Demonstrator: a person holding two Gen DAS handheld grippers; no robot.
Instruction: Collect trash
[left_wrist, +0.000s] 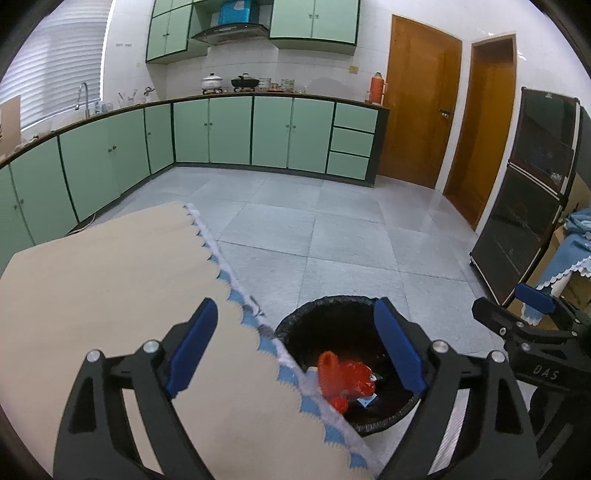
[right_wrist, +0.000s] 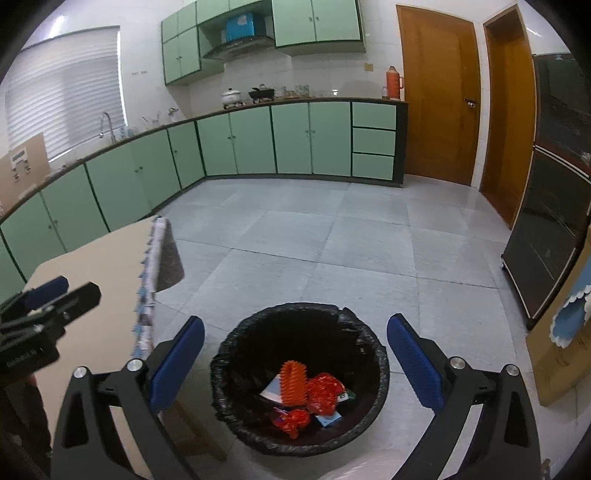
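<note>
With both tools spread wide and nothing between the pads, hovering over the bin (right_wrist: 299, 376) on the floor. Right gripper (right_wrist: 295, 365): jaws fully apart, bin straight ahead and below, framed between the blue pads. Inside, an orange spiky toy (right_wrist: 293, 384) upright, red wrappers (right_wrist: 325, 393) just beside it, scraps of card beneath. Left gripper (left_wrist: 295, 350): jaws apart too, empty, hanging over the table edge (left_wrist: 110, 280), bin below its right finger. Green cabinets (right_wrist: 255, 140) far ahead.
</note>
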